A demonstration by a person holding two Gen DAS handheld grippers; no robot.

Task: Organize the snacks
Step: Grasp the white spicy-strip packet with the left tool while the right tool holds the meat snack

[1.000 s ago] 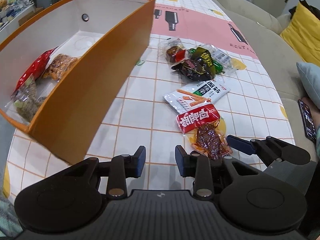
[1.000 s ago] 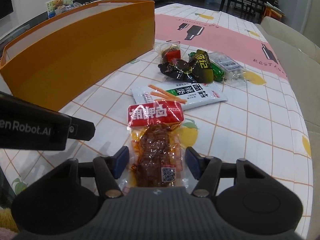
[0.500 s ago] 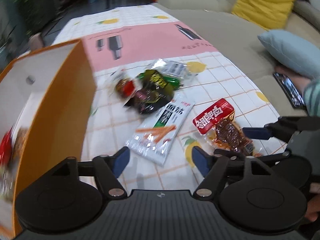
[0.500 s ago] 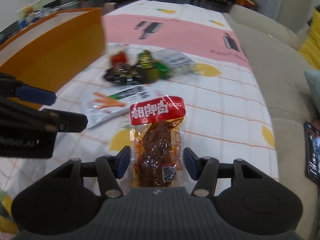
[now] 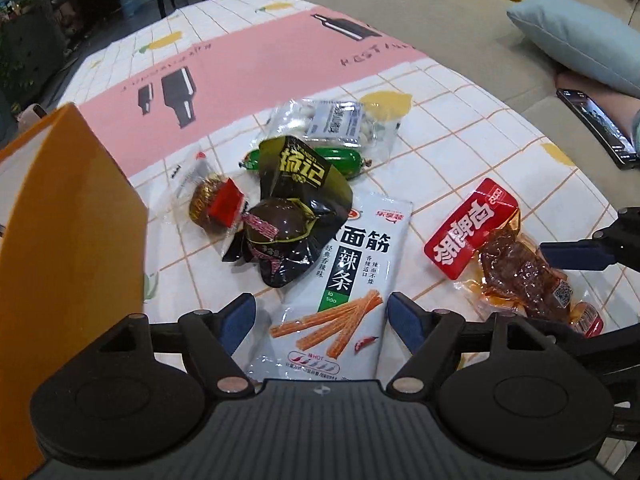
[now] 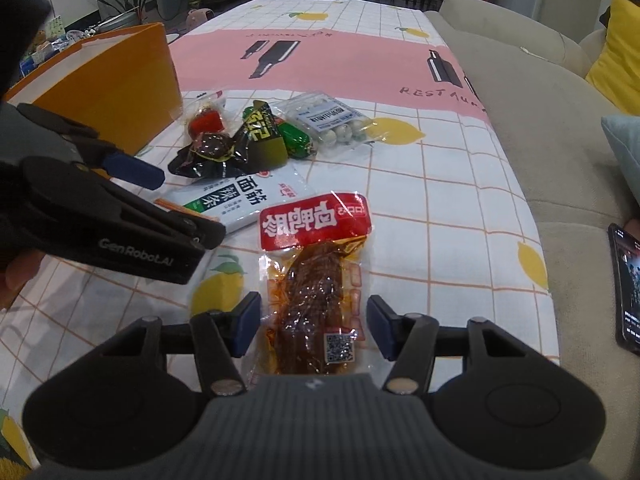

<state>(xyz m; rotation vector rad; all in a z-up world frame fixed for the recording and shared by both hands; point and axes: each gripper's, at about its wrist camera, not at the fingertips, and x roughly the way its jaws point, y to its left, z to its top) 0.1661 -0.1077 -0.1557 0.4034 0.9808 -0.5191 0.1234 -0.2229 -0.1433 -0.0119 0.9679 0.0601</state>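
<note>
My left gripper (image 5: 322, 318) is open, its fingers on either side of the near end of a white spicy-strip packet (image 5: 344, 280), which also shows in the right wrist view (image 6: 236, 198). My right gripper (image 6: 314, 326) is open around a red-topped meat snack packet (image 6: 316, 276), which also shows in the left wrist view (image 5: 500, 256). Both packets lie flat on the tablecloth. The orange box (image 5: 68, 248) stands at the left; it also shows in the right wrist view (image 6: 108, 80). A pile of small snacks (image 5: 280, 192) lies beyond.
The pile holds a dark packet (image 6: 224, 152), a green sausage (image 6: 294, 138) and a clear bag of white balls (image 6: 332, 122). A sofa (image 6: 540, 92) runs along the table's right side, with a phone (image 6: 626, 288) and a blue cushion (image 5: 576, 36) on it.
My left gripper has swung right, away from the box, opened wider and come over the white packet. My right gripper stays around the red-topped packet.
</note>
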